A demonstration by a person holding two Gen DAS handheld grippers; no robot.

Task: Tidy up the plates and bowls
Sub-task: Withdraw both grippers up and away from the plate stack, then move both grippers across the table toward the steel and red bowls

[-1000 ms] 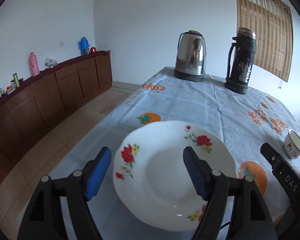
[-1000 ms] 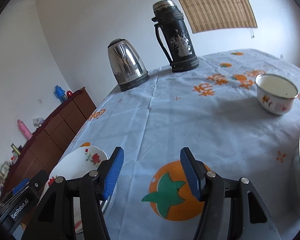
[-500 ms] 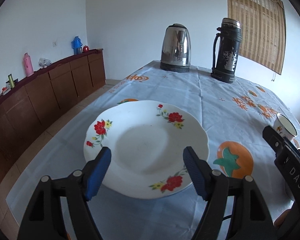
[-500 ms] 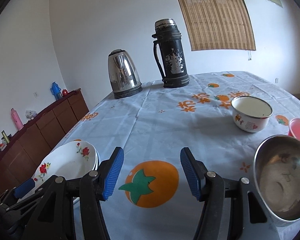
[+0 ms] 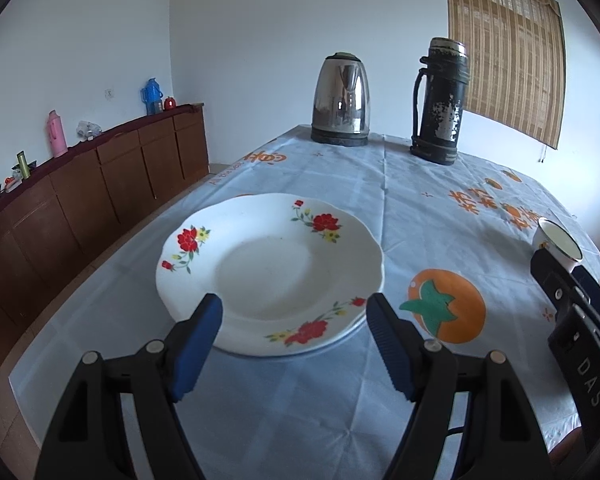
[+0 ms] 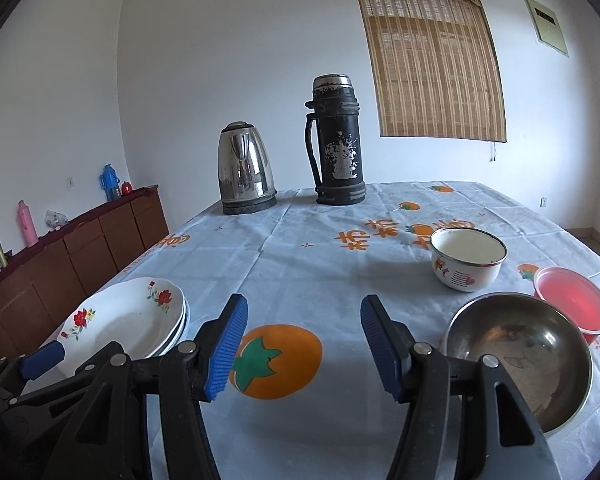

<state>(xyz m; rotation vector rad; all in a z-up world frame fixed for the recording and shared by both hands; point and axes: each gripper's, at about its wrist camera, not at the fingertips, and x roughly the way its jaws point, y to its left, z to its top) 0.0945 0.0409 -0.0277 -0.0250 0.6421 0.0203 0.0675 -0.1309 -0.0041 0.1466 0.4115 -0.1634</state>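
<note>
Along the left wall runs a brown sideboard (image 5: 100,184) with a pink flask (image 5: 57,133) and a blue flask (image 5: 152,95) on top. On the table's blue patterned cloth (image 5: 420,208), at its left side, sits a stack of white flowered plates (image 6: 128,316), the top one lying flat. The left gripper (image 5: 294,344) tilts down toward the near rim of that stack, its blue pads spread wide with nothing between them; the pads reach just over the rim without touching it. To its right the right gripper (image 6: 302,346) hovers over an orange fruit print on the cloth, angled gently downward, jaws apart and empty. At the far end stand a steel kettle (image 6: 246,168) and, beside it, a tall black flask (image 6: 336,140). Right of the right gripper lie three bowls close together: a steel bowl (image 6: 520,356) nearest, a white enamel bowl (image 6: 466,258) beyond it, and a pink bowl (image 6: 572,302) at the edge.
</note>
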